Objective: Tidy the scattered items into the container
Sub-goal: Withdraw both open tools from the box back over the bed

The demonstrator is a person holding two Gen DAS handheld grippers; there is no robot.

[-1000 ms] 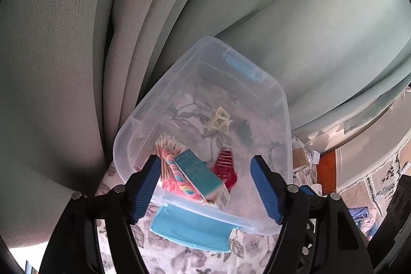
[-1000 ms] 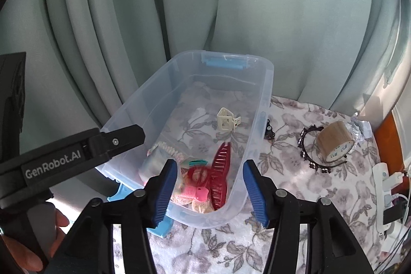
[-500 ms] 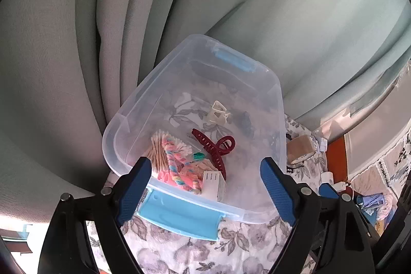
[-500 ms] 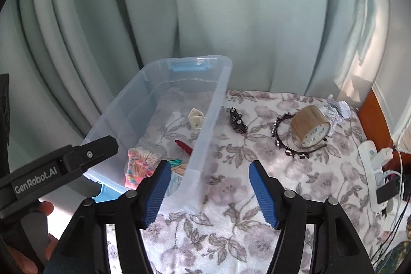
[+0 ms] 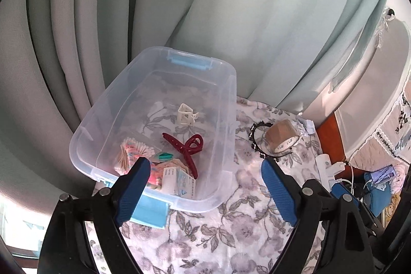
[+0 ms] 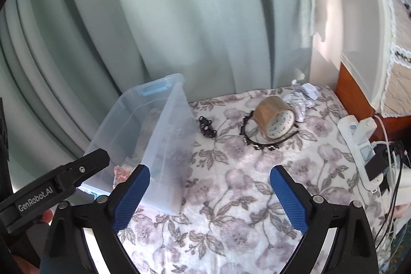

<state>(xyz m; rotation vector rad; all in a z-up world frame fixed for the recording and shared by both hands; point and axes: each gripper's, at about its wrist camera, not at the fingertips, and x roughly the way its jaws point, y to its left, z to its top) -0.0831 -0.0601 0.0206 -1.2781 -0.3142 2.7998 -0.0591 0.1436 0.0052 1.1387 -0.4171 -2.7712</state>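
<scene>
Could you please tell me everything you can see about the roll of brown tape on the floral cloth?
The roll of brown tape is a wide ring of glossy tan packing tape on a pale printed cardboard core. It lies tipped on its side on the floral cloth, its open end facing the camera. It sits within the curve of a black beaded headband, beside crumpled white paper, outside the clear container.

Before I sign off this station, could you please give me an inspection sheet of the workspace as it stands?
Surface: floral cloth, uncovered near both grippers.
Job's things: clear bin holds red hair claw, cream clip, cotton swabs, small box; outside it lie black clip, beaded headband, tape roll.
Clutter: crumpled paper.
Grippers: left gripper and right gripper open, jaws just widened, nothing between.
Cables: power strip with plugged leads.
Surroundings: curtain.
</scene>
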